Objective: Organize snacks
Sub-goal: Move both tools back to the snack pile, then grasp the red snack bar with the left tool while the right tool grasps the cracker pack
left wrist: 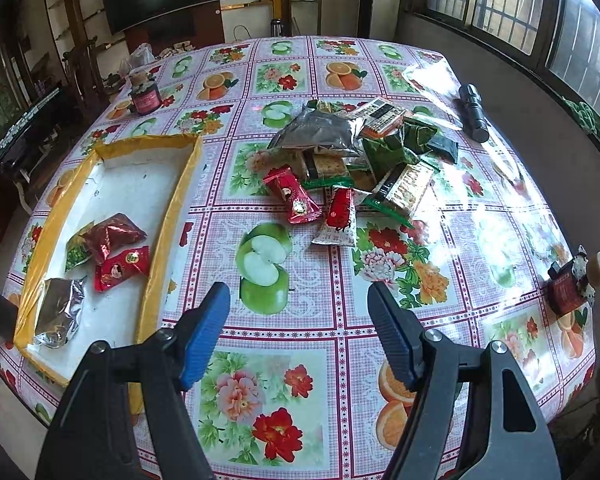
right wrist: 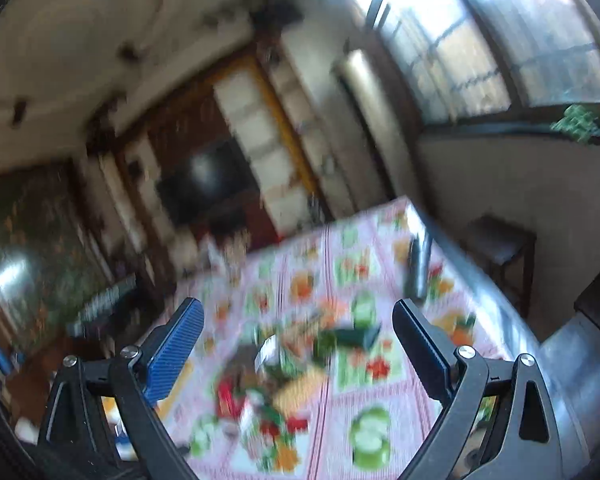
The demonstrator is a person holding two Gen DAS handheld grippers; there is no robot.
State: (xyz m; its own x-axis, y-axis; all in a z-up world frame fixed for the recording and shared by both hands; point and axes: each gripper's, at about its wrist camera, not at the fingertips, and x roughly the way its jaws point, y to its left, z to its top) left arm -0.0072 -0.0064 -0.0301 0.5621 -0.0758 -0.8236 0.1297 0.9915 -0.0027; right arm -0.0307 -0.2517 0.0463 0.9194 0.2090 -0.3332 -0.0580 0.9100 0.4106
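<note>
Both tools [left wrist: 298, 300] [right wrist: 298, 320] agape, empty

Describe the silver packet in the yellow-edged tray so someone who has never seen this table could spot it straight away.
Start at the yellow-edged tray on the left of the flowered tablecloth. Four snacks lie in its near half; the silver packet lies in the nearest corner. It is the only crumpled plain foil one there; the others are red or green.
</note>
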